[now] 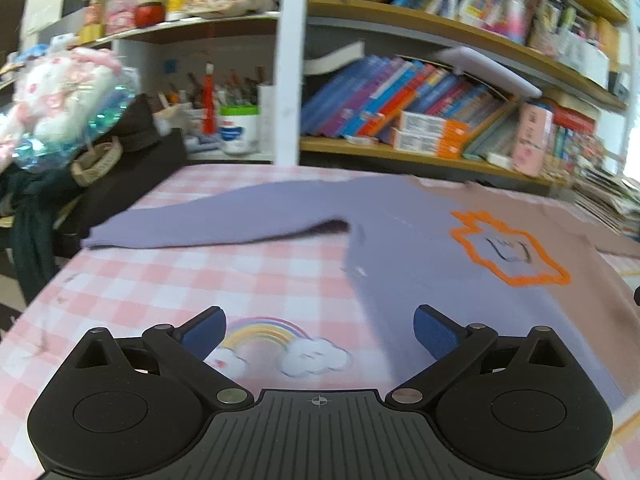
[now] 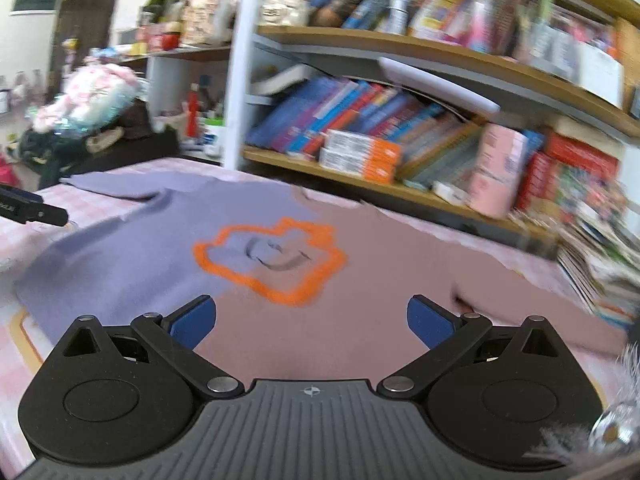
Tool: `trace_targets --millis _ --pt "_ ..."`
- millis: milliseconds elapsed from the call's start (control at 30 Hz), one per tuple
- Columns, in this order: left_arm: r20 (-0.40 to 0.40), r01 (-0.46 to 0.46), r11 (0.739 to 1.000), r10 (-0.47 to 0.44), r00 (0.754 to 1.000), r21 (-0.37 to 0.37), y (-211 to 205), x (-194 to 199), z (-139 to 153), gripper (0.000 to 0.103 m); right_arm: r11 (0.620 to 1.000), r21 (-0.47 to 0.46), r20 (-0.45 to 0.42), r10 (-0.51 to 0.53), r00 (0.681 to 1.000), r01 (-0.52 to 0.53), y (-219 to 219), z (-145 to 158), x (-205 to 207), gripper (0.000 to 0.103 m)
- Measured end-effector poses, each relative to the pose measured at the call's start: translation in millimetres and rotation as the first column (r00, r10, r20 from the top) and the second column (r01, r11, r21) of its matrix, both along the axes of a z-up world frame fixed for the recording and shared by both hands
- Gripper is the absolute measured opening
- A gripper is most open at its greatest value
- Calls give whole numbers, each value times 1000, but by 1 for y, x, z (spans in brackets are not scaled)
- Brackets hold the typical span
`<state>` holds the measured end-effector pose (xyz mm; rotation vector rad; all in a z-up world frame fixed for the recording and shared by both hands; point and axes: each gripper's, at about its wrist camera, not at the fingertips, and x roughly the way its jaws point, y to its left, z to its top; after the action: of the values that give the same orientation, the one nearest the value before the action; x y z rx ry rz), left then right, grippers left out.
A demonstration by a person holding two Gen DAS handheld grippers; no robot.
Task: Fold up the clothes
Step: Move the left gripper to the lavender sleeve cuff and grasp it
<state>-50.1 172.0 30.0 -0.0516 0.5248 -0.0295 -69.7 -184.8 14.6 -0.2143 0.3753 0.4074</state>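
Observation:
A long-sleeved top, half lilac and half dusty pink, with an orange outlined figure (image 1: 508,252) on its chest, lies flat on the checked tablecloth. In the left wrist view its lilac sleeve (image 1: 208,224) stretches to the left. My left gripper (image 1: 320,330) stands open over the cloth just left of the top's lilac side, nothing between its blue pads. My right gripper (image 2: 312,320) is open above the pink half of the top (image 2: 400,280), with nothing held. The tip of the left gripper (image 2: 36,208) shows at the left edge of the right wrist view.
The pink-and-white checked tablecloth (image 1: 160,280) carries a rainbow print (image 1: 276,340). Bookshelves (image 1: 400,100) packed with books run along the far side. A dark bag and plush toys (image 1: 72,112) pile up at the far left. Stacked magazines (image 2: 600,256) sit at the right.

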Motion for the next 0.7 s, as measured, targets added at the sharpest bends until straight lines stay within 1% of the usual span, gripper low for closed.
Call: trace_targets --millis 100,167,267,333,433,500,633,700 --pt "30 -44 999 43 999 3 9 3 5 102 997 -21 20 75 997 -74 16 3 19 103" --pt "55 -68 998 68 996 -11 18 7 8 102 993 -48 27 112 993 -111 23 3 30 103" --pt "49 -133 990 136 989 -52 36 21 12 102 985 -73 37 160 986 -157 29 0 42 103" --pt "40 -198 977 201 979 -77 51 34 14 102 982 -64 33 178 983 -176 29 -4 48 103" --pt "-12 -299 945 300 954 -135 79 59 14 101 982 -16 3 186 983 -186 25 -12 56 103" --pt "-58 -362 913 358 932 -188 102 80 10 101 982 0 -13 187 982 -187 23 -12 57 103" --pt "-125 -484 844 468 875 -231 134 106 3 100 981 65 19 180 983 -181 11 -10 52 103" --pt "-141 -533 811 514 846 -241 146 117 1 99 982 90 3 165 986 -165 7 -10 54 103"
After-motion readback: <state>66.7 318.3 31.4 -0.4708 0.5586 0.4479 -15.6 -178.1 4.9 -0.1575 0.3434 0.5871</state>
